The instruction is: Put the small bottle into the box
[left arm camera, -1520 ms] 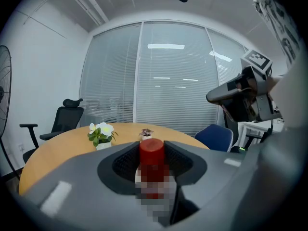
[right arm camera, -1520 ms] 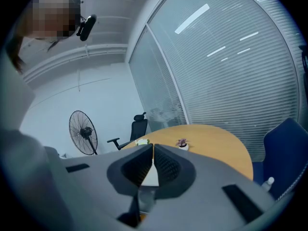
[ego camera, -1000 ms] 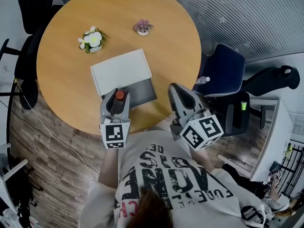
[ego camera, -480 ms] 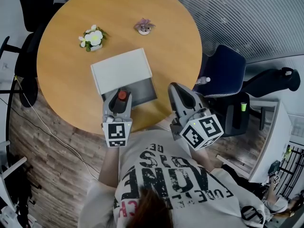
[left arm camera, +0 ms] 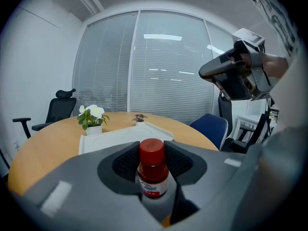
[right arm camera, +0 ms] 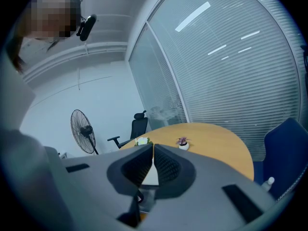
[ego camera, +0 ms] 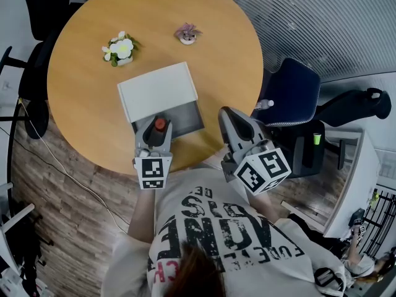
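The left gripper (ego camera: 156, 127) is clamping the bottle (left arm camera: 153, 170) upright, seemingly over the open near end of the box (ego camera: 158, 93). The right gripper (right arm camera: 153, 163) is idling nearby, jaws together, empty. The bottle is already picked up; lowering and releasing it are remaining.

Office: round meeting table (ego camera: 80, 122), swivel chairs (ego camera: 291, 91)
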The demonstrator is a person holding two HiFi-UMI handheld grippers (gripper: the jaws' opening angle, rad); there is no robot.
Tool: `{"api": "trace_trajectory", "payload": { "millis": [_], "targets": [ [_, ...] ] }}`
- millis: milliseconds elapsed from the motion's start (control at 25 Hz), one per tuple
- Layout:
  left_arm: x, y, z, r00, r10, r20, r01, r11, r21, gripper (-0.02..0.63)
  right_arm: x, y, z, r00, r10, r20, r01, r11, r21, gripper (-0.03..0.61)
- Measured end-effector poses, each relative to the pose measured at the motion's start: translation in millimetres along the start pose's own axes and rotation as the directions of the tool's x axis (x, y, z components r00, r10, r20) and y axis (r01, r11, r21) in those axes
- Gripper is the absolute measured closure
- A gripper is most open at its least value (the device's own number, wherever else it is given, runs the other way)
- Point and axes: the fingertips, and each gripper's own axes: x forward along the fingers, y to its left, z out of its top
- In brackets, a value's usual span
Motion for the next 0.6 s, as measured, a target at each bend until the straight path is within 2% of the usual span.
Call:
{"api": "trace_trajectory", "payload": {
  "millis": [600],
  "targets": [
    [5, 0, -17, 0.999, -0.009, -0.054, 0.01, 1.0, 0.015, 0.454, 3, 2, -1, 1.0, 0.0, -0.004, 0.0, 1.0, 0.005, 0.563]
  ]
}}
